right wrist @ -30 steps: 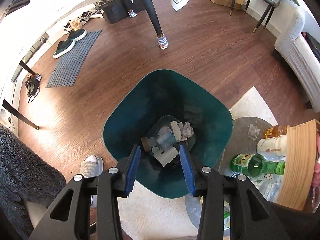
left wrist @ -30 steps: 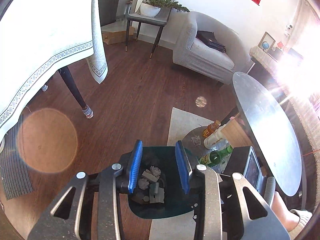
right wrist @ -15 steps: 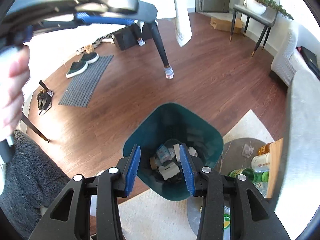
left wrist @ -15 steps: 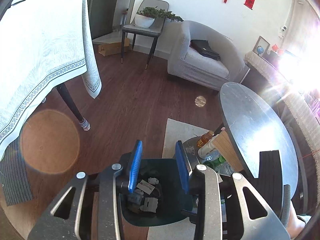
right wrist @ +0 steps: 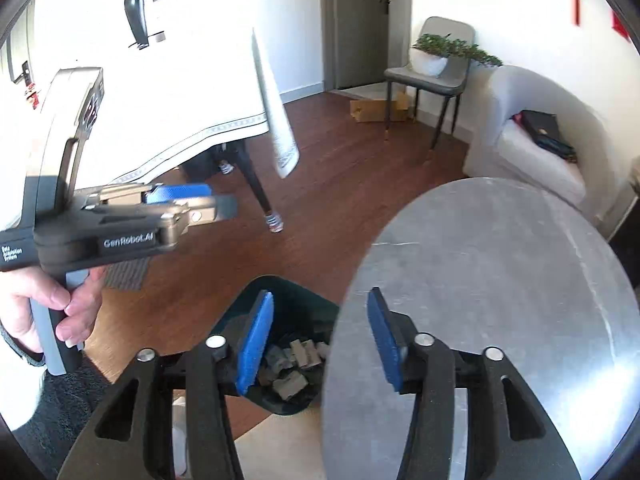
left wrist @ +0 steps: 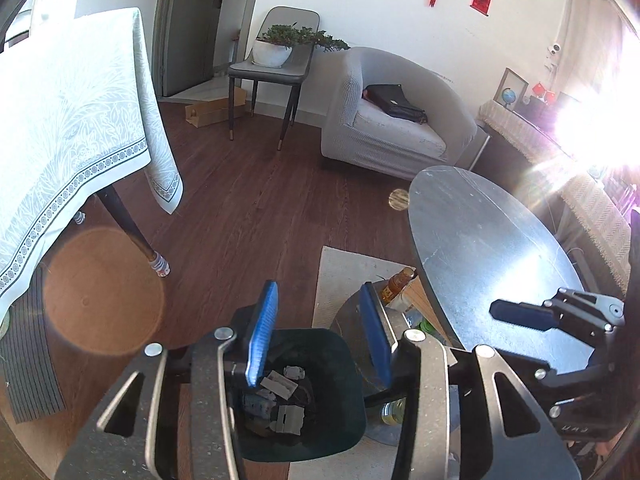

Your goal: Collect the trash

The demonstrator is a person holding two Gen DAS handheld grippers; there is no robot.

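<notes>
A dark green trash bin (left wrist: 348,420) stands on the floor with several crumpled papers and scraps (left wrist: 280,396) lying in it. My left gripper (left wrist: 318,332) hangs above it, its blue-padded jaws opening with nothing between them. In the right wrist view the bin (right wrist: 288,292) lies low between the fingers, partly hidden by the round grey table (right wrist: 500,280). My right gripper (right wrist: 320,344) is high over the table's edge, jaws opening and empty. A hand (right wrist: 60,304) holds the left gripper (right wrist: 216,199) at the left. The right gripper (left wrist: 516,314) shows at the right of the left wrist view.
Bottles (left wrist: 396,288) stand on a low shelf under the round table (left wrist: 492,264), beside a pale rug (left wrist: 344,268). A clothed dining table (left wrist: 68,128) fills the left. A grey armchair (left wrist: 392,120) and a chair with a plant (left wrist: 276,56) stand at the back.
Both grippers have risen away from the bin, which now looks smaller and lower. Both pairs of jaws stand wider. The round table top has come into the right wrist view.
</notes>
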